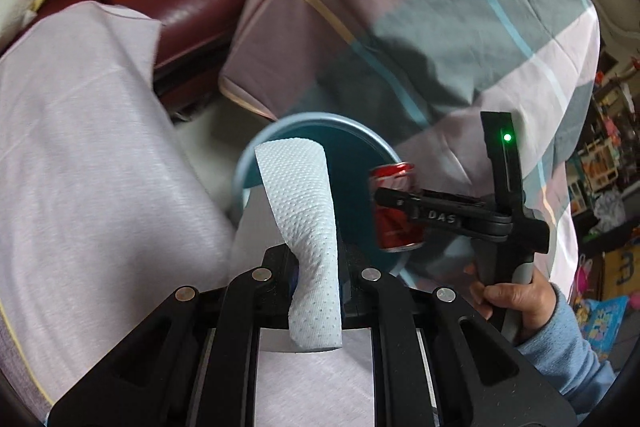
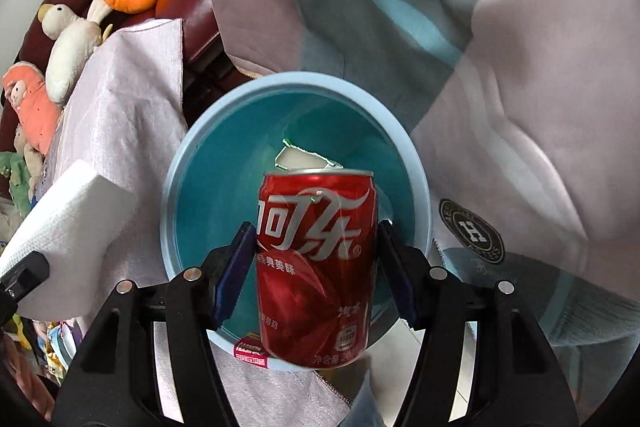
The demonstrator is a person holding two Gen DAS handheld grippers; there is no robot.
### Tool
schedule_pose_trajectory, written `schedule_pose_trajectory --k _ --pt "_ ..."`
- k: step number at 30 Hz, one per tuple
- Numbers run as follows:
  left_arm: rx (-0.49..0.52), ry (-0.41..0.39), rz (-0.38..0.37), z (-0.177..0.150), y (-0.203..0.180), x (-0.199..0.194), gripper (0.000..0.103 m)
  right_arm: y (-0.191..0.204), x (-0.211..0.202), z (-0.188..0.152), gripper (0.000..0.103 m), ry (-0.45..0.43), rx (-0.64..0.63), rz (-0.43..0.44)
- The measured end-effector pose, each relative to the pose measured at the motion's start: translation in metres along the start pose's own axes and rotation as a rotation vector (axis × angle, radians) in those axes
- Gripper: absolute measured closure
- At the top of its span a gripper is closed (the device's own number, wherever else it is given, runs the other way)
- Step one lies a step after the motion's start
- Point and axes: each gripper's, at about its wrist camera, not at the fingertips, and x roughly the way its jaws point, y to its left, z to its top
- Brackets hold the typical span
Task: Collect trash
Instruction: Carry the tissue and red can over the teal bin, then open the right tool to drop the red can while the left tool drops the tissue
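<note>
Two grippers are hanging over a blue bin (image 2: 180, 195), each one carrying a piece of trash. The left gripper (image 1: 316, 267) is pinching a white paper towel (image 1: 300, 195) between fingers pressed nearly together; the sheet is standing up and curling over above the bin's left rim. The right gripper (image 2: 316, 259) is clamping a red soda can (image 2: 316, 259) by its sides, fingers (image 2: 236, 267) spread to the can's width, and the can is sitting upright over the bin's open mouth. Something pale (image 2: 300, 161) is lying at the bin's bottom. A hand (image 1: 516, 299) in a blue sleeve (image 1: 568, 343) is gripping the right tool's handle. A checked blanket (image 1: 440, 27) is draping behind the bin, and a lilac cloth (image 1: 80, 147) is lying to its left.
</note>
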Motion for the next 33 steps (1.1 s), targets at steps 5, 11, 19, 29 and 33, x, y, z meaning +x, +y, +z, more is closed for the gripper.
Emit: schedule_pose_trajectory --k 5,11,19,29,33 --pt "0.025 0.029 -0.005 0.004 -0.013 0.015 0.090 -0.004 0.002 0.002 0.037 -0.007 0.007 0.016" --pt "0.046 0.055 -0.012 0.008 -0.024 0.029 0.090 -0.005 -0.007 0.003 0.033 -0.034 0.006 0.033" --pt "0.090 0.100 -0.030 0.012 -0.042 0.051 0.090 -0.011 -0.032 0.004 0.031 -0.095 0.017 0.032" --pt "0.061 0.124 -0.052 0.022 -0.039 0.077 0.089 -0.021 -0.046 0.006 0.030 -0.120 0.034 0.004" --pt "0.022 0.149 -0.007 0.016 -0.024 0.088 0.062 -0.021 -0.044 0.004 0.027 -0.113 0.034 -0.003"
